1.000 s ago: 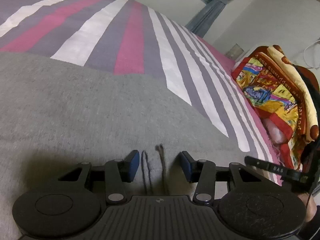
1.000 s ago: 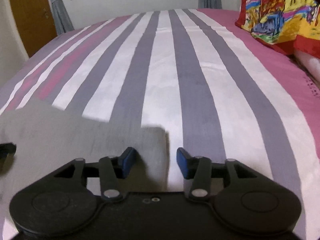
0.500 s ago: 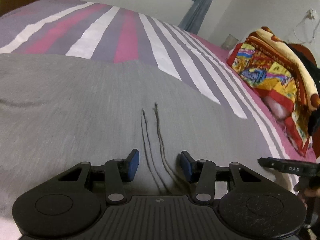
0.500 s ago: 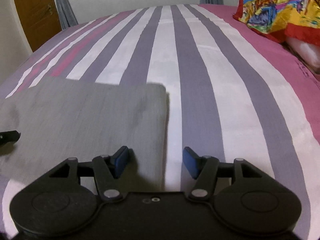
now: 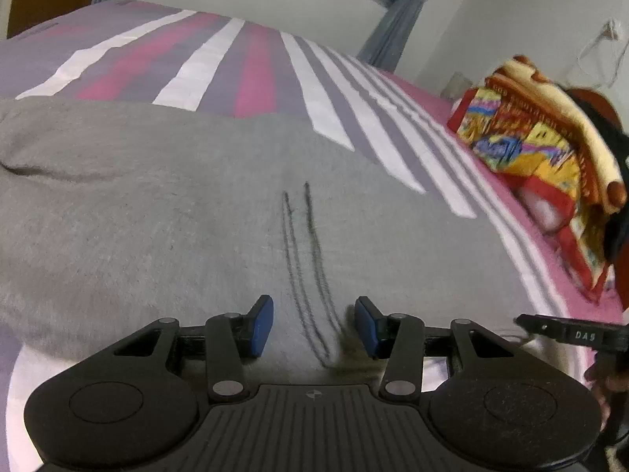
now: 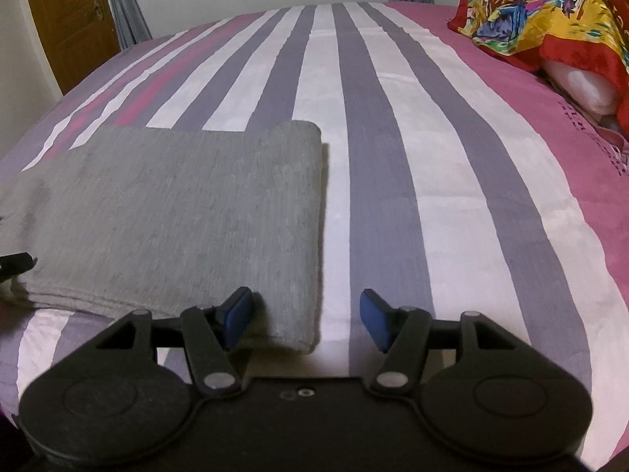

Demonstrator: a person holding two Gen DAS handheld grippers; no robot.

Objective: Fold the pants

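Folded grey pants [image 6: 184,212] lie flat on the striped bedsheet [image 6: 385,181], near corner between the spread right gripper [image 6: 306,316], left gripper [image 5: 313,324] spread above them.

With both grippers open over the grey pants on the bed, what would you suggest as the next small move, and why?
Probably lower the right gripper and close it on the near right corner of the grey pants. Both it and the left gripper are open and hold nothing, and that corner sits between the right gripper's fingers. The pants lie as a flat rectangle on the striped bedsheet, so another fold may need a grasp first.
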